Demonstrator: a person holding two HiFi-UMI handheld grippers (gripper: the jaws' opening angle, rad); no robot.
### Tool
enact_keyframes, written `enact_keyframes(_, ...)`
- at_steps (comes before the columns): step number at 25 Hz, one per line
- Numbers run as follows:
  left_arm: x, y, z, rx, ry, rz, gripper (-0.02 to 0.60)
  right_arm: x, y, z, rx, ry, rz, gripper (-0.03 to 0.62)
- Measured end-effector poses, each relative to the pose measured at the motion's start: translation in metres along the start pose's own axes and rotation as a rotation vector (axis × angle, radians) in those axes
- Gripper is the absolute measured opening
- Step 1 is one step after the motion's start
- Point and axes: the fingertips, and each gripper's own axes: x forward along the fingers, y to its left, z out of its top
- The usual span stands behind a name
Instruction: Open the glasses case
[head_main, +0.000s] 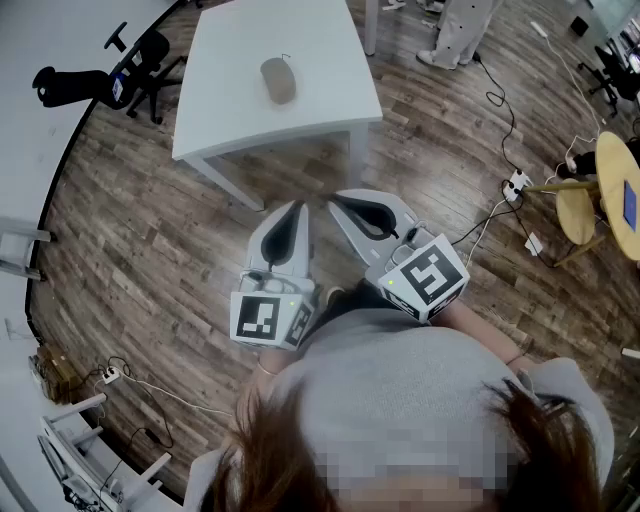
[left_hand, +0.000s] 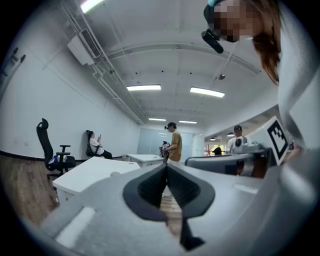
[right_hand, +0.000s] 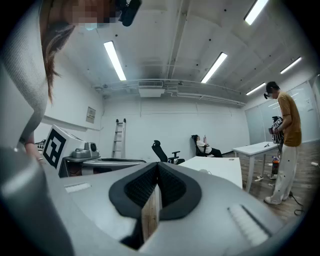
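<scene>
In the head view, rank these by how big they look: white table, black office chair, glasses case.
1. white table
2. black office chair
3. glasses case, clearly the smallest, lying on the table

This is an open-plan office: white tables (head_main: 320, 70), swivel chairs (head_main: 150, 58), ceiling strip lights (left_hand: 144, 88), wood-plank floor (head_main: 130, 230).

We hold the left grey plastic claw (head_main: 296, 207) and the right grey plastic claw (head_main: 338, 200) level before our chest, both closed and empty.
</scene>
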Motion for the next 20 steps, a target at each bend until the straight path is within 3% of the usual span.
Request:
enact_keyframes(11, 0.005, 0.002, -0.001, -0.004, -0.003, -0.003, 0.003, 0.004, -0.003, -0.001, -0.014, 0.012, 0.003, 0.005)
enact_keyframes(20, 0.012, -0.003, 0.000, -0.009, -0.017, 0.005, 0.003, -0.005, -0.017, 0.008, 0.005, -0.040, -0.016, 0.003)
